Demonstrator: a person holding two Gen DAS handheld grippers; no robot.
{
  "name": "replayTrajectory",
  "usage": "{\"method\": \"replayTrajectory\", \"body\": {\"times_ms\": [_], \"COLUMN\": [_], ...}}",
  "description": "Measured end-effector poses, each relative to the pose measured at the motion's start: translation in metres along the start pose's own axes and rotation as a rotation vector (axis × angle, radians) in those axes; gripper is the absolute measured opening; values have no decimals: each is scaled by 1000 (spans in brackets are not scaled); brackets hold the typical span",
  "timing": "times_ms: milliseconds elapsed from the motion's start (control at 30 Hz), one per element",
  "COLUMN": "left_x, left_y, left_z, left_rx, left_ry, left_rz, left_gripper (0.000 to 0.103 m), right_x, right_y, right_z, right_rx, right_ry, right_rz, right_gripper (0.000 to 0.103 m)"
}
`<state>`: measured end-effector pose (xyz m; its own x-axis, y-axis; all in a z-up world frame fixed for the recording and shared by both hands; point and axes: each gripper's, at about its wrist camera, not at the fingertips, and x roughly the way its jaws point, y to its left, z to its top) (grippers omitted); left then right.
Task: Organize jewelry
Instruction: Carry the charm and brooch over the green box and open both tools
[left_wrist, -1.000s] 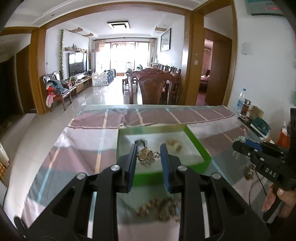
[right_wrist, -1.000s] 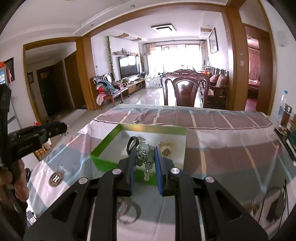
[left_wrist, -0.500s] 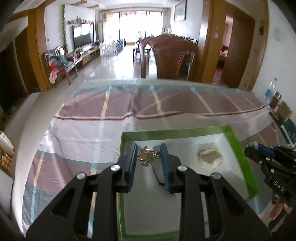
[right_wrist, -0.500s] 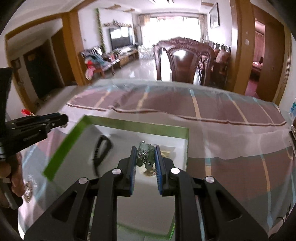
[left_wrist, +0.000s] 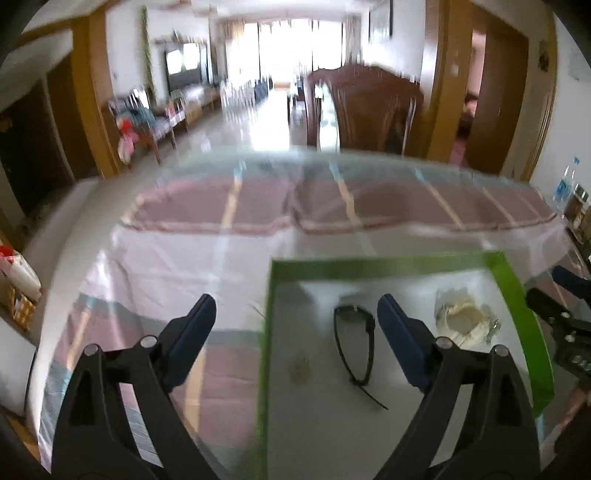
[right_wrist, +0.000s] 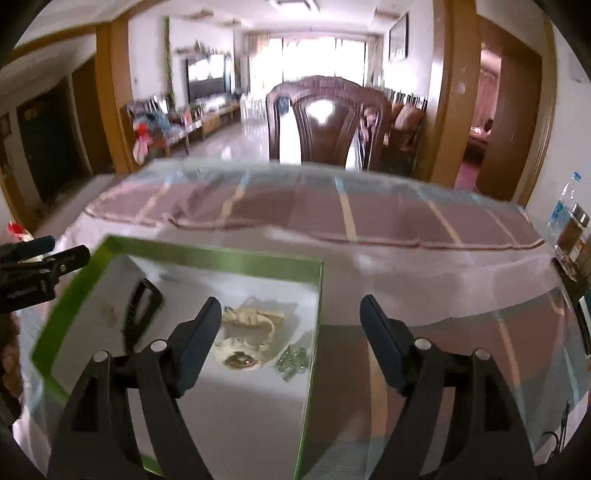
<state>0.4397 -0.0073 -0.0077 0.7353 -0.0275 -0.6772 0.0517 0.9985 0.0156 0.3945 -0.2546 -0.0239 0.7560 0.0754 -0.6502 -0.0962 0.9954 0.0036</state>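
Now both jaws just opened — left gripper (left_wrist: 295, 306), right gripper (right_wrist: 290, 308) empty over green tray (left_wrist: 388, 264).

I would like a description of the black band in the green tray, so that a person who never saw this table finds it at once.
On the striped tablecloth sits a shallow tray with a bright green rim and a white floor. The black band lies on that floor as a long thin loop with a loose tail. It is the only black piece there: the cream bundle beside it and the small gold piece are pale.
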Motion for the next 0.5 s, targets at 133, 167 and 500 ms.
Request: {"method": "replayTrajectory", "body": {"times_ms": [133,167,500], "left_x": [-66,-92,-243], "left_y": [13,18,29], "left_z": [-10,-19,-171], "left_rx": [-18,-33,-77], "left_ry": [-106,-161,-351], "left_rz": [-33,-34,-87], "left_gripper": [91,95,99], "right_x": [-84,-108,-255], "right_y": [-4,-3,32], "right_z": [-12,-19,-157], "right_rx": [63,67,52], "right_ry": [-162,-210,-343], "right_rz": [82,85,126], "right_gripper": [81,87,93]}}
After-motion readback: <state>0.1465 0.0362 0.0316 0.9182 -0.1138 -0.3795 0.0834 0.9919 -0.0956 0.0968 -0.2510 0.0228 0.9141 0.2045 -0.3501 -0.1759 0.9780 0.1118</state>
